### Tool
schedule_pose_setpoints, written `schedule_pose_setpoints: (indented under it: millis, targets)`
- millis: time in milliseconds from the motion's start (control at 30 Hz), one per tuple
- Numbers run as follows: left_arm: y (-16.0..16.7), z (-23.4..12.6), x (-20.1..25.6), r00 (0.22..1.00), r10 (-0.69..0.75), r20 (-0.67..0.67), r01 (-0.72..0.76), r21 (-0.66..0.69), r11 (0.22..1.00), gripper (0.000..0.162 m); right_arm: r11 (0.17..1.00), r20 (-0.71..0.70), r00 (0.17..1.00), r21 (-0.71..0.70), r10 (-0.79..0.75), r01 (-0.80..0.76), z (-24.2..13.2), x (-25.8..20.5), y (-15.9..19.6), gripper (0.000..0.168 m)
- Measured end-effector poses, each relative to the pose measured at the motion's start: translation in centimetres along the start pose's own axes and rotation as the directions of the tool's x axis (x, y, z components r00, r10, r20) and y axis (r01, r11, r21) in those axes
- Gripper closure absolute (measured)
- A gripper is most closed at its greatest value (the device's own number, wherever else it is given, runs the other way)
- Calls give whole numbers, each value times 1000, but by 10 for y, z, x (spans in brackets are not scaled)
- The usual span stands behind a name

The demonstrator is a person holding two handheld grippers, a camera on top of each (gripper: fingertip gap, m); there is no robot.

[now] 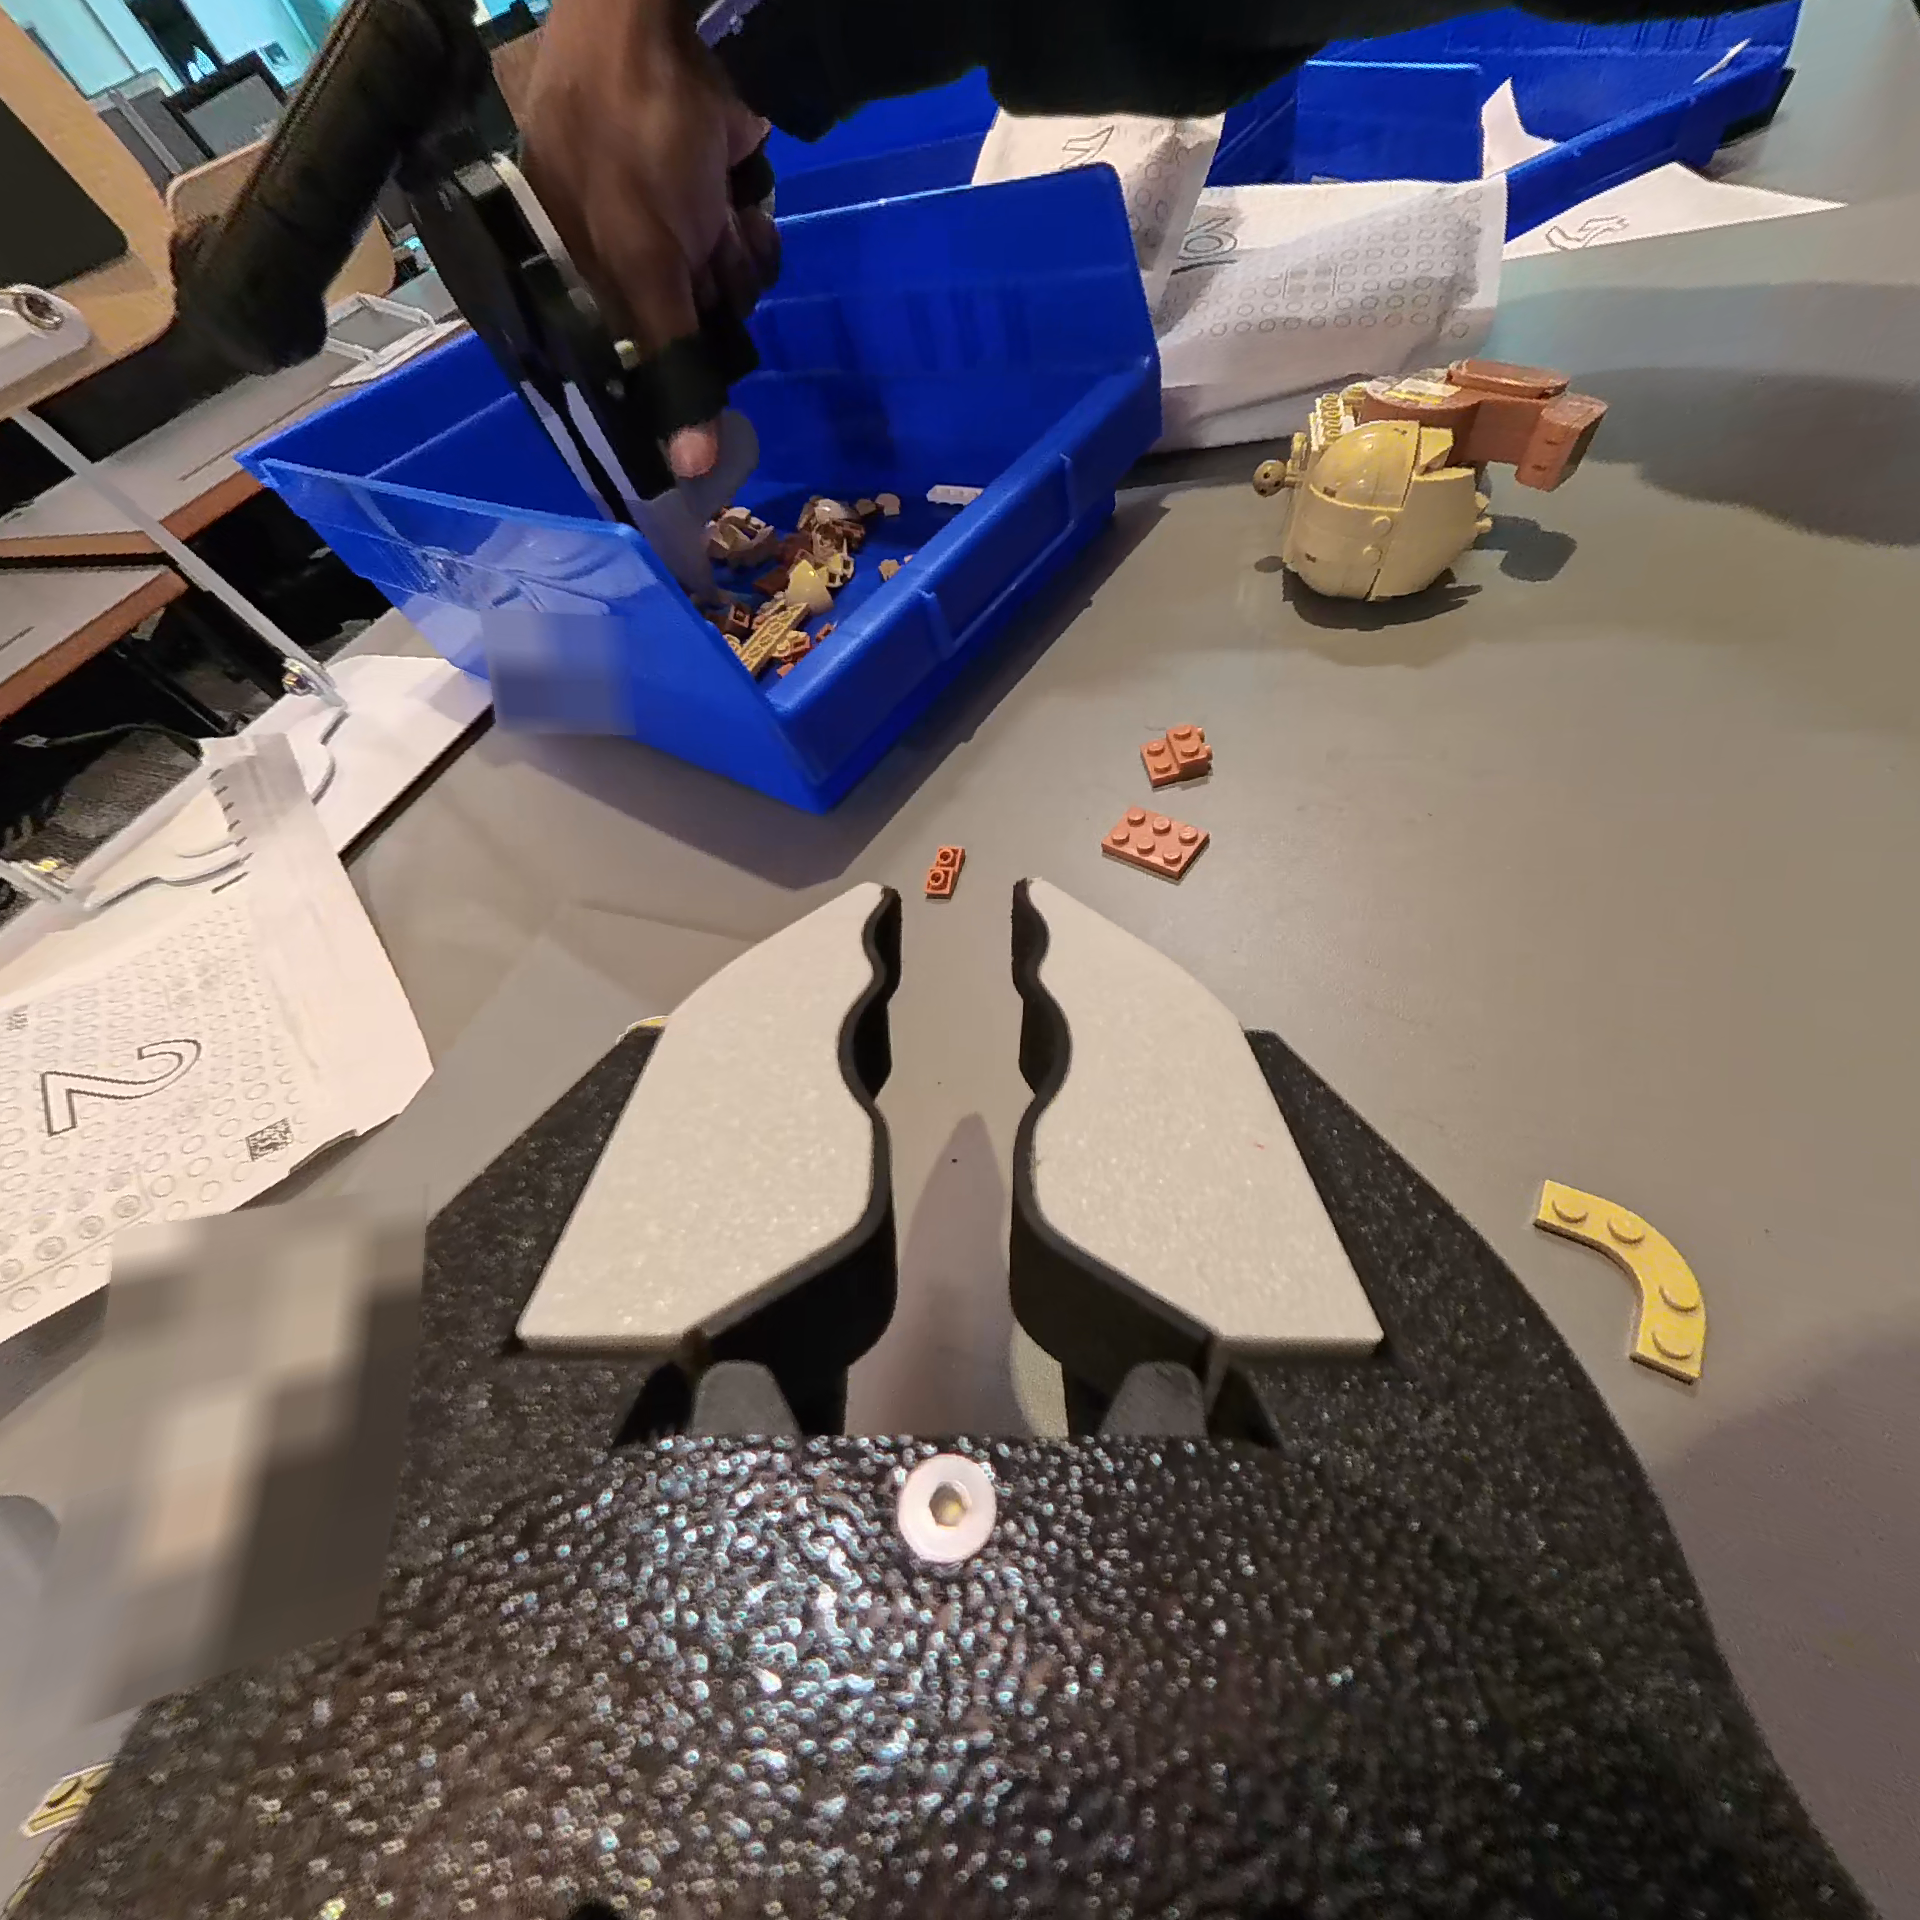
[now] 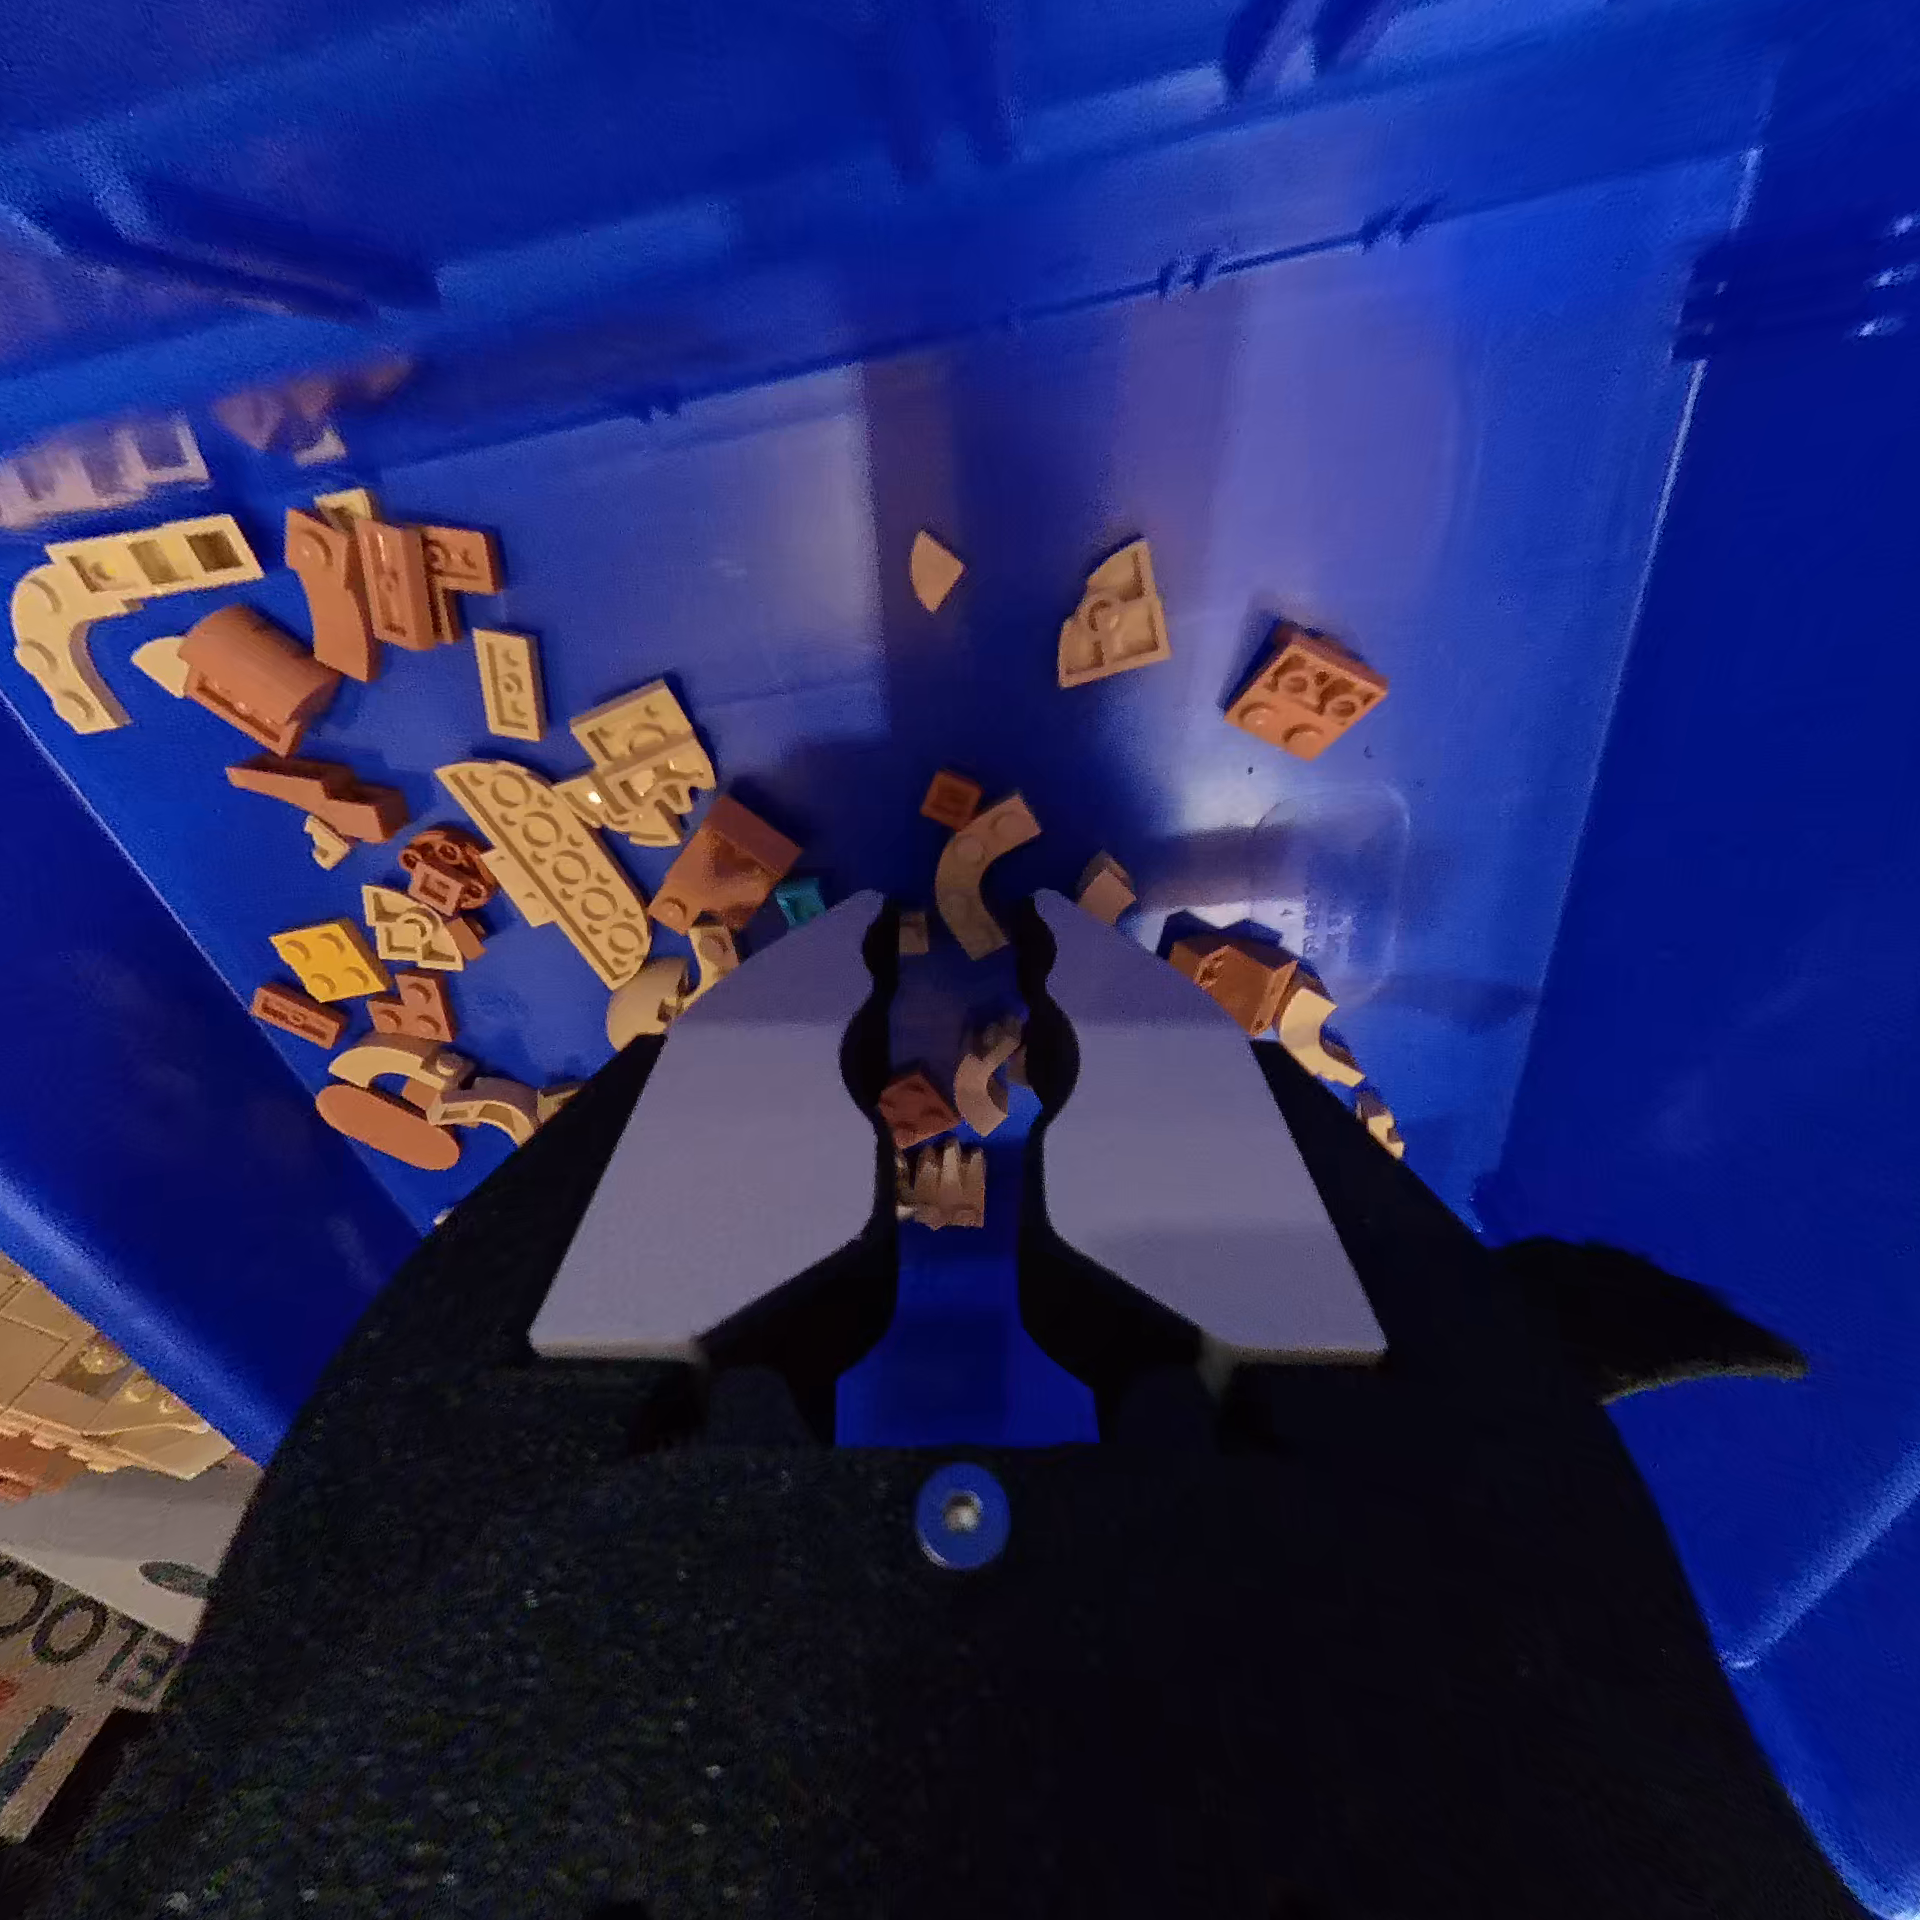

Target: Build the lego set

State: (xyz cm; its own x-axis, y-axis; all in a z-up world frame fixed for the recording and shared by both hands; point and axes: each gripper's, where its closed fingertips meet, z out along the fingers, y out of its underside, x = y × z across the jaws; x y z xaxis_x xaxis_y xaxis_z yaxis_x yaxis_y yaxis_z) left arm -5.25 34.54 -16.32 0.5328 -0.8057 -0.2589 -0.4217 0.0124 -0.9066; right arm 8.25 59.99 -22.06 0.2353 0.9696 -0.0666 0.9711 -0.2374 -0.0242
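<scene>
My left gripper (image 1: 958, 902) is open and empty, low over the grey table (image 1: 1455, 987). Just past its tips lies a small brown two-stud plate (image 1: 943, 871), with a brown 2x3 plate (image 1: 1155, 842) and a stacked brown piece (image 1: 1176, 753) to the right. A tan curved plate (image 1: 1626, 1278) lies at the right. The partly built tan and brown model (image 1: 1392, 488) sits farther back. A hand holds my right gripper (image 1: 707, 561) down inside a blue bin (image 1: 935, 343). In the right wrist view that gripper (image 2: 961, 914) is open over loose pieces, with a tan curved piece (image 2: 982, 873) at its tips.
The bin floor (image 2: 1143, 520) holds several tan, brown and yellow pieces, mostly to the left (image 2: 545, 868). Printed paper sheets lie at the table's left (image 1: 156, 1070) and back (image 1: 1330, 281). More blue bins (image 1: 1558, 104) stand behind. A clear stand (image 1: 156, 582) is at the left edge. There is about 30 centimetres between the tips of the two grippers. Measured from the fingertips, the brown 2x3 plate (image 1: 1155, 842) is 9 centimetres or so from the left gripper and 25 centimetres from the right.
</scene>
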Motion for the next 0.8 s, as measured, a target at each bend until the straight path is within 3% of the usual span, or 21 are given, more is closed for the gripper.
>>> schedule_pose_setpoints:
  millis: [167, 300, 467, 667, 800]
  targets:
    - [0, 0, 0, 1000, 0, 3, 0, 3, 1000, 142, 1000, -39, 999, -3, 5, -6, 2, 6, -1, 159]
    - [-2, -2, -3, 1000, -16, 14, 16, 17, 1000, 142, 1000, -36, 999, 2, -4, 4, 0, 1, -1, 160]
    - [-3, -12, -11, 998, -56, 25, 54, 56, 997, 143, 996, -52, 998, 87, -23, 28, -30, -22, -4, 160]
    - [7, -26, -29, 995, -77, 71, 74, 44, 996, 144, 955, -28, 976, 203, -215, 216, -80, -145, -16, 160]
    - [15, -34, -40, 990, -93, 105, 91, 29, 995, 144, 906, 7, 920, 176, -391, 384, -65, -254, -21, 160]
